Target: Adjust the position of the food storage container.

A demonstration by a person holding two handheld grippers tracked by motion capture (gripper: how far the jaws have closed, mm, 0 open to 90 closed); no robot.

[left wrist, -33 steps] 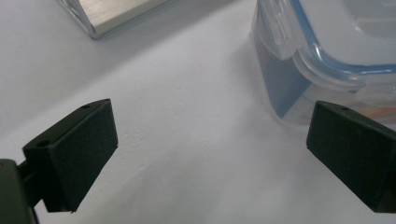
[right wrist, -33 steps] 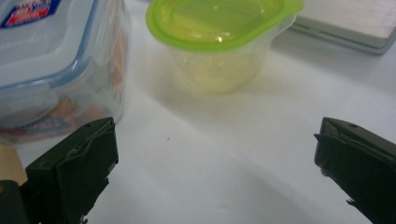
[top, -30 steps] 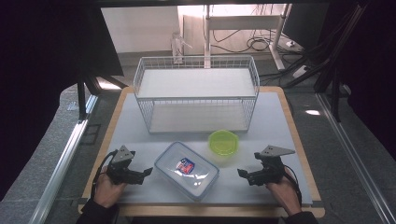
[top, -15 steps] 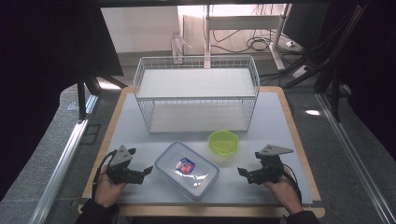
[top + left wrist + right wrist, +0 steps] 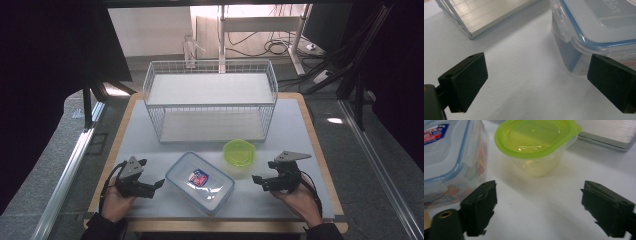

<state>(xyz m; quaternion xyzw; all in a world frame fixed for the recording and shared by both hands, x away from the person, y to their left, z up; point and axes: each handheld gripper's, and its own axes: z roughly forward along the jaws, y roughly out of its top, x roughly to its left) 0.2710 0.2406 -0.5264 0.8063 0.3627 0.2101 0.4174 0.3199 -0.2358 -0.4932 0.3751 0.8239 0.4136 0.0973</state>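
Note:
A clear rectangular box [image 5: 200,182] with a blue-sealed lid and a red and blue label lies near the table's front edge. Just behind it to the right stands a small round tub with a green lid [image 5: 239,152]. My left gripper [image 5: 157,184] rests left of the box, open, with one corner of the box [image 5: 599,25] beside its right jaw and bare table between the pads. My right gripper [image 5: 257,180] rests right of the box and points at it and the green-lidded tub [image 5: 536,142]. Its jaws have just been closing a little, and they stand open on nothing.
A white wire rack [image 5: 210,100] with a shelf stands across the back of the grey table [image 5: 300,130]. Its metal base edge [image 5: 491,15] lies ahead of the left gripper. Dark floor, rails and cables surround the table.

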